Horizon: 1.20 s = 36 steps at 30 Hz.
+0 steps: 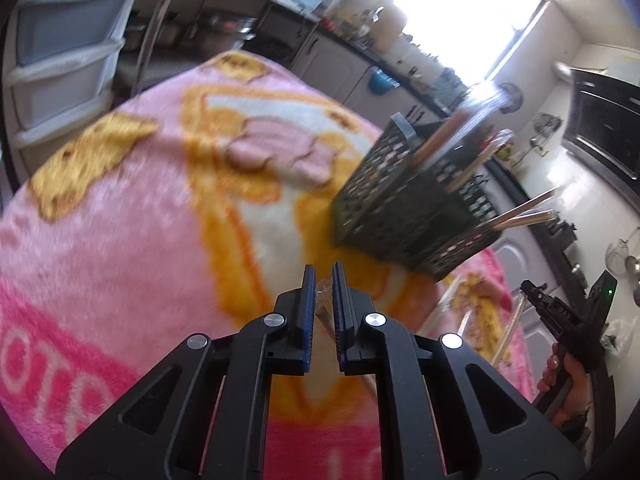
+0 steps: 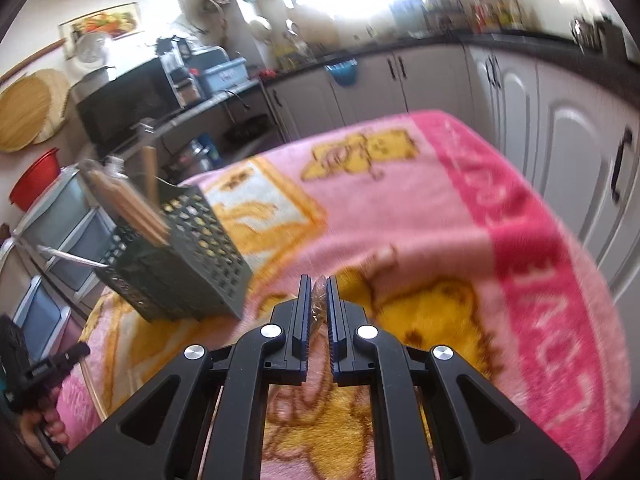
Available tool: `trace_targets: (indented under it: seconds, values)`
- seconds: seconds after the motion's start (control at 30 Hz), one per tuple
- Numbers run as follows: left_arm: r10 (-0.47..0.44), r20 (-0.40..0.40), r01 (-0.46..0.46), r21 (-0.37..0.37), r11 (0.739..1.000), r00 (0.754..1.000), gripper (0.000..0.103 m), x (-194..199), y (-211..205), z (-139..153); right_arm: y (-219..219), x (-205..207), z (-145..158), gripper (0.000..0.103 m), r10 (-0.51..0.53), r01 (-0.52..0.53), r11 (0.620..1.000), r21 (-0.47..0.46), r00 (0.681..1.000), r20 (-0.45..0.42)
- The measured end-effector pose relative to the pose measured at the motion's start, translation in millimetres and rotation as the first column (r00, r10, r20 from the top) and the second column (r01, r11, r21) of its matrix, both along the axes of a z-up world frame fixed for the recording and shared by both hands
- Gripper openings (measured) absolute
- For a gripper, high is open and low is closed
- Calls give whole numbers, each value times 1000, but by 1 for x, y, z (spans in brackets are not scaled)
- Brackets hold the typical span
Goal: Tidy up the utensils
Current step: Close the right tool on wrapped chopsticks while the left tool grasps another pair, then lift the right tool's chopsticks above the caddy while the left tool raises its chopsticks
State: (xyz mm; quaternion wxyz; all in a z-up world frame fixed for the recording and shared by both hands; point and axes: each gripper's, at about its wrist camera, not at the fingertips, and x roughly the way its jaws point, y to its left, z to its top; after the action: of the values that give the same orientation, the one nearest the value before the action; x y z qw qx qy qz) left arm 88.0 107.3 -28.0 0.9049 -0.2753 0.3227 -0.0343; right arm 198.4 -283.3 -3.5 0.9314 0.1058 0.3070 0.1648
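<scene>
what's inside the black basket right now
Wooden handles and thin sticks poke out of the basket, plus a metal utensil at one side. Their lower ends are hidden by the perforated walls, and blur keeps me from counting them.

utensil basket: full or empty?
Partly filled. The black perforated basket on the pink blanket holds wooden-handled utensils sticking out the top; exact count unclear from blur.

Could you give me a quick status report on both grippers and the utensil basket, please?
Left gripper and right gripper each shut on a wrapped utensil. Black basket on pink blanket, partly filled. Nothing in the way.
</scene>
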Motion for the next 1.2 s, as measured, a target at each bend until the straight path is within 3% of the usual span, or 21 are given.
trace_targets:
  seconds: [0.37,0.87,1.2]
  values:
    - [-93,150,95,-5,995,984,5,8,-33,53,33,-42,46,6,139,-135,990,-33,980,142]
    - [-187,242,185,32,982,952,5,22,-68,90,60,-69,71,6,235,-228,972,-56,945,227]
    - [-199,305,200,27,979,931,5,23,-74,114,69,-76,91,5,270,-262,963,-67,921,280]
